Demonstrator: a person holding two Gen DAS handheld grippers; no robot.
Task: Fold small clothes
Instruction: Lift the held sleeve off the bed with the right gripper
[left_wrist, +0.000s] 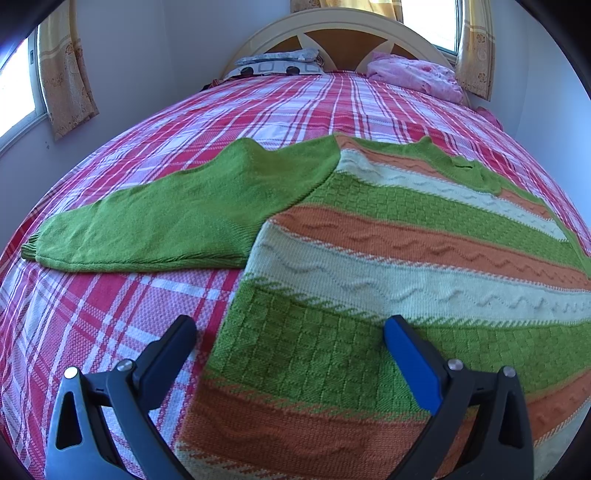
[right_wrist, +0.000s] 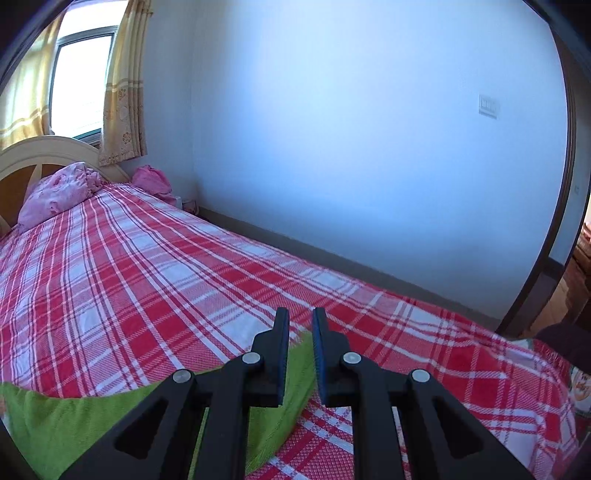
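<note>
The left gripper (left_wrist: 288, 328) has its two fingers wide apart, over the near edge of the sweater (left_wrist: 369, 280), and holds nothing. One finger is above the bedspread (left_wrist: 110, 314), the other above the knit. The right gripper (right_wrist: 300, 321) has its two fingers close together with a thin gap between them. A green bit of cloth (right_wrist: 74, 417) lies under and just behind them, but I cannot tell if they pinch it.

There is one sweater. It lies flat on the bed with green, orange and cream stripes. Its one green sleeve (left_wrist: 166, 218) that shows sticks out toward the left edge of the bed.

At the head of the bed are two pillows, one pink (left_wrist: 413, 75) and one patterned (left_wrist: 277, 66), by a round headboard (left_wrist: 343, 29). More pink cloth (right_wrist: 151, 181) sits at the bed's far right corner.

The bedspread is red and white checks. The walls (right_wrist: 351, 147) are pale. Windows have yellow curtains (right_wrist: 123, 85).
</note>
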